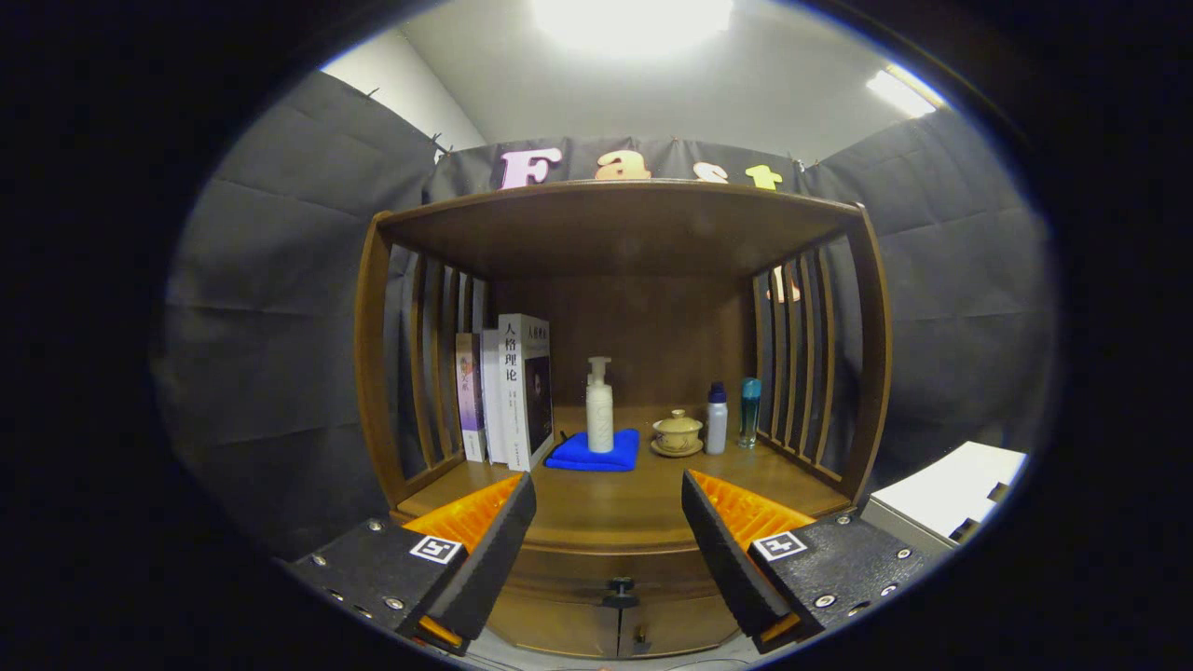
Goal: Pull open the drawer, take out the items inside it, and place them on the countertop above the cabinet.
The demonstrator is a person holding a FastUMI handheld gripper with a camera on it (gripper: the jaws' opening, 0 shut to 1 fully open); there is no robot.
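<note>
Your gripper (609,531) is held wide open in front of a wooden cabinet (615,233), its two fingers (485,550) spread apart with nothing between them but open air. Just beyond and below the gap between the fingers sits the drawer (596,568), a curved wooden front under the countertop, and it is closed. A small dark knob (621,591) sticks out from its lower middle, near the fingers but not touched by either one. Below the knob you can make out the seam of two lower doors (619,634), though that part is dim and I cannot tell much more about it. Above the drawer, the countertop (606,508) stretches away from you into an alcove with slatted wooden sides and a flat wooden roof. On the far left of the countertop, three books (508,391) stand upright against the slats. To their right, a folded blue cloth (578,455) lies flat, and a white pump bottle (599,415) stands upright on it. Further right is a small tan lidded cup (678,434) on a saucer, then a white bottle with a dark cap (716,419) just beside it, and a slim teal bottle (749,412) nearest the right-hand slats. To the near right of the cabinet, well apart from it, lies a white box-like object (951,489).
</note>
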